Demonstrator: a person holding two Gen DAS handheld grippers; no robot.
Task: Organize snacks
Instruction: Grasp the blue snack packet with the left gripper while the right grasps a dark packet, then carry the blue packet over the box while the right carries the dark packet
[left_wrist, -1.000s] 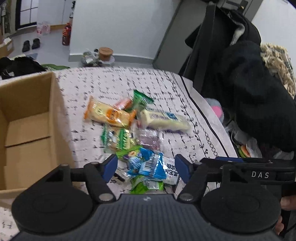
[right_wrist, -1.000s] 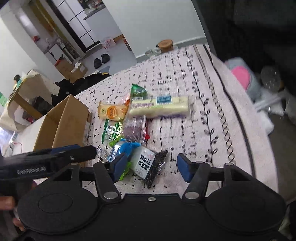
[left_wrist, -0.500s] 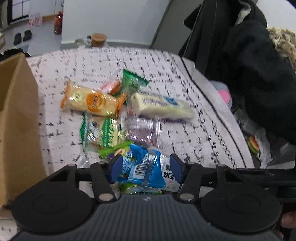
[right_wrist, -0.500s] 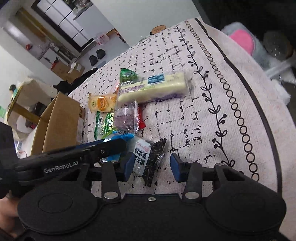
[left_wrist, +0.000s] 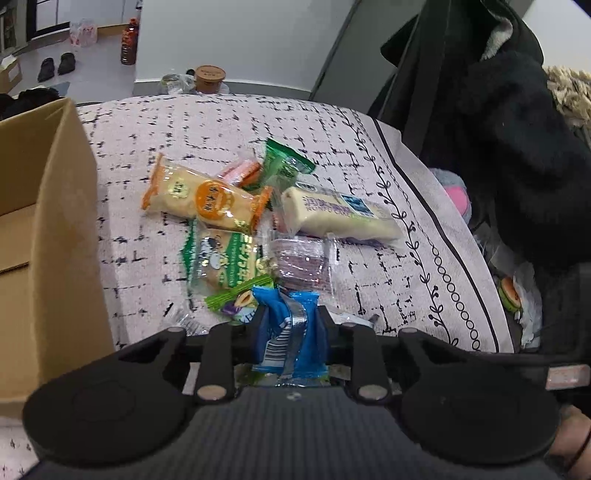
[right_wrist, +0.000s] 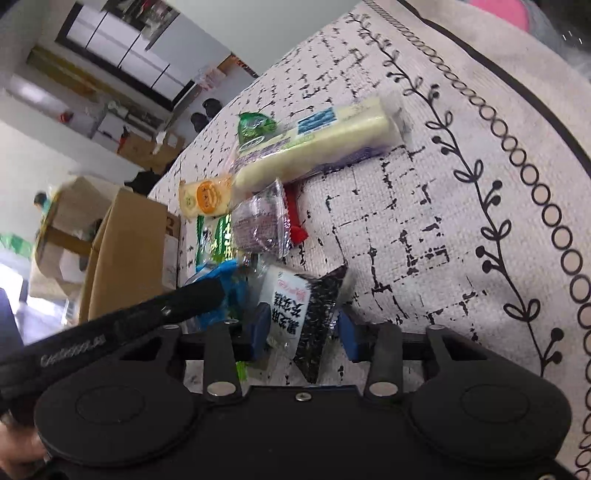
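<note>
Left wrist view: left hand-held gripper (left_wrist: 290, 325) clamped on blue snack packet (left_wrist: 291, 332) above the bench (left_wrist: 155, 243); cardboard box (left_wrist: 62, 236) alongside. Right wrist view only: right hand-held gripper (right_wrist: 303, 328) narrowly bracketing black-and-white sesame packet (right_wrist: 306, 314); contact unclear.

Scene evenly lit by soft indoor light; only faint shadows cast under snack packets. Glare seen on orange packet (left_wrist: 207, 201) wrapper. Strong fisheye bending noted at edges of both views. Motion blur visible in right view; bright overexposed patch at far left.
</note>
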